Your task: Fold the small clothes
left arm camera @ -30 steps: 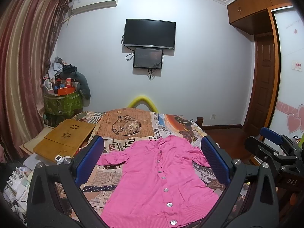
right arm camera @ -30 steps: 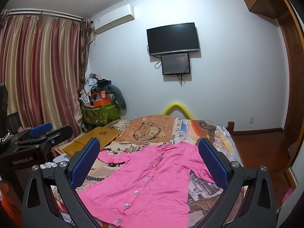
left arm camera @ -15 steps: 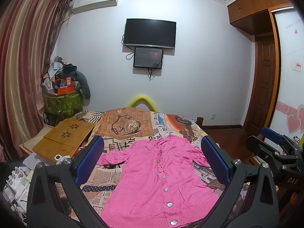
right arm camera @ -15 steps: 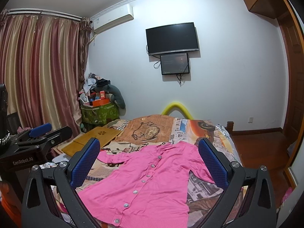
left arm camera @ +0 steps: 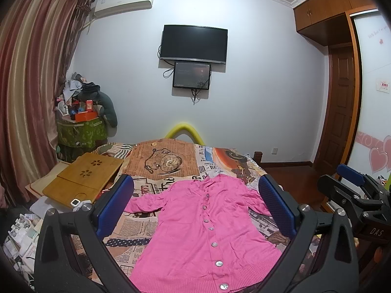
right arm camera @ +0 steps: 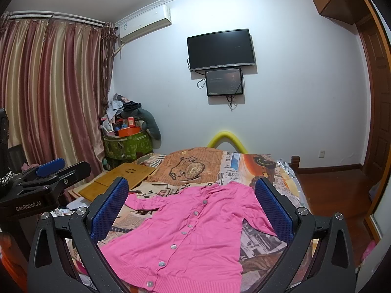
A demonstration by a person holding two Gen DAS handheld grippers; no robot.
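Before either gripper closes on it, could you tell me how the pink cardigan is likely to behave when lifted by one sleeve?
The pink cardigan is thin knit lying flat with soft wrinkles, so it will probably drape limply and sag. It looks light. Buttoned down the front, its two halves should rise together, and it may drag across the printed bedspread.

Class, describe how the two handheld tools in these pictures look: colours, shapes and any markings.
Each tool, left and right, has black angular arms with silver bolts and two flat fingers faced with blue textured pads. Seen side-on, the left body reads "GenRobot.AI" in white; the right shows "DAS".
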